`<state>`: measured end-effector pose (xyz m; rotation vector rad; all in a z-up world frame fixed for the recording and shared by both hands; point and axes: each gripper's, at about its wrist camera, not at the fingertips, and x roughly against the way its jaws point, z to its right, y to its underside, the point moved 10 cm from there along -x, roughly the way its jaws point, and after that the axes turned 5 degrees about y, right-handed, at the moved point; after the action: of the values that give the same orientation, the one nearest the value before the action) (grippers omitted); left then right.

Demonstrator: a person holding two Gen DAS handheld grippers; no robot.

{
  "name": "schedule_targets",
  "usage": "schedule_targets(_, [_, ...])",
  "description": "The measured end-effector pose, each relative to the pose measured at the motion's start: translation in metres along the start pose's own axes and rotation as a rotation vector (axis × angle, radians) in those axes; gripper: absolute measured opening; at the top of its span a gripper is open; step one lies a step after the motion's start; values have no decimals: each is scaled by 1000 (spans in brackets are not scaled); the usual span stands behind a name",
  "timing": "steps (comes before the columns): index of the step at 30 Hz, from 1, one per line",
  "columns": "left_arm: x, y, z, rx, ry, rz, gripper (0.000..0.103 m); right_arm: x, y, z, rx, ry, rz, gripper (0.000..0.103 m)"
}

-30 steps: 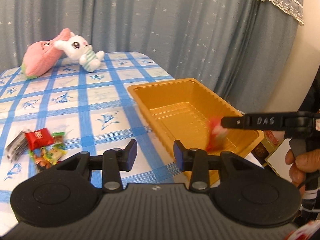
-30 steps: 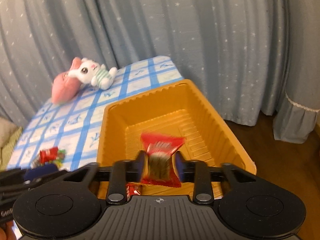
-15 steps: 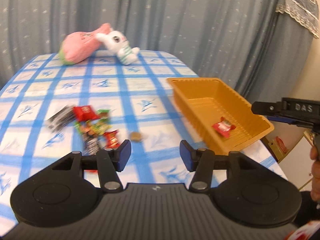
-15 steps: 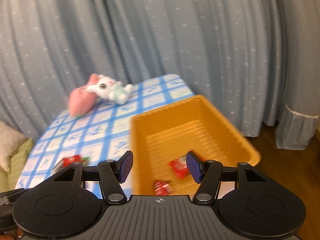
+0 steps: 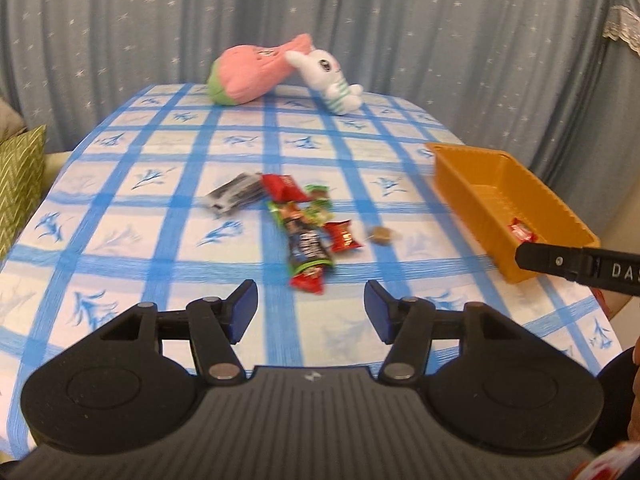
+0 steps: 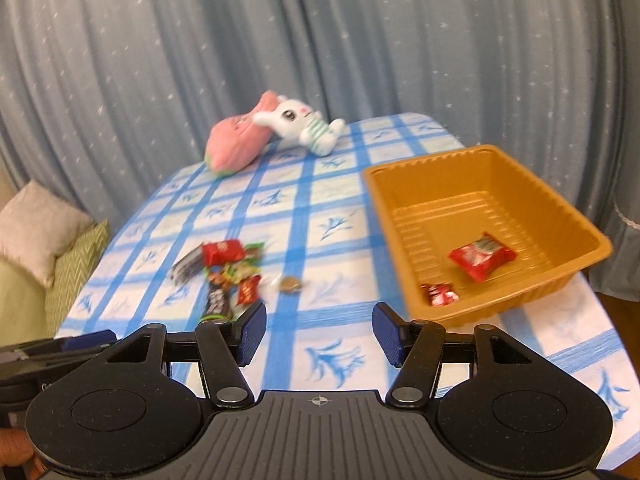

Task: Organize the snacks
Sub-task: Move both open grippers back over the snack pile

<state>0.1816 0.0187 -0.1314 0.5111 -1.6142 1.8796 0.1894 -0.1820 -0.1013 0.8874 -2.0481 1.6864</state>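
- The only writing I can read is "DAS" in white on the black arm of the right gripper (image 5: pixel 576 266), poking in at 3 o'clock of the left wrist view; the snack wrappers' print is too blurred to make out.
- The left gripper (image 5: pixel 311 312) is released and its jaws are opening, with nothing between the blue pads, only bare tablecloth (image 5: pixel 120 240).
- The right gripper (image 6: pixel 319 334) is also released and empty, jaws standing apart over the checked cloth.
- The pile of snacks (image 5: pixel 296 220) lies mid-table, at 12 o'clock from the left gripper: red, green and dark wrappers touching one another, with a small brown sweet (image 5: pixel 382 235) just beside them toward 3 o'clock.
- The orange tray (image 6: pixel 520 168) sits at 2 o'clock from the right gripper, close to the table's right edge, its near corner at the cloth's border.
- Inside it lie a large red packet (image 6: pixel 482 257) and a small red packet (image 6: pixel 440 294), apart from each other, near the front wall.
- At the far edge, 12 o'clock, a pink plush (image 5: pixel 248 76) touches a white rabbit plush (image 5: pixel 330 80).
- Open cloth lies between pile and tray, and between pile and both grippers.
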Motion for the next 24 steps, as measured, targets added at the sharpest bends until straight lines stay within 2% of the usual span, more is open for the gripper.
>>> schedule_targets(9, [-8, 5, -18, 27, -20, -4, 55, -23, 10, -17, 55, -13, -25, 59])
schedule_targets(18, [-43, 14, -10, -24, 0, -47, 52, -51, 16, -20, 71, -24, -53, 59])
schedule_targets(24, [-78, 15, -6, -57, 17, -80, 41, -76, 15, -18, 83, -25, -71, 59])
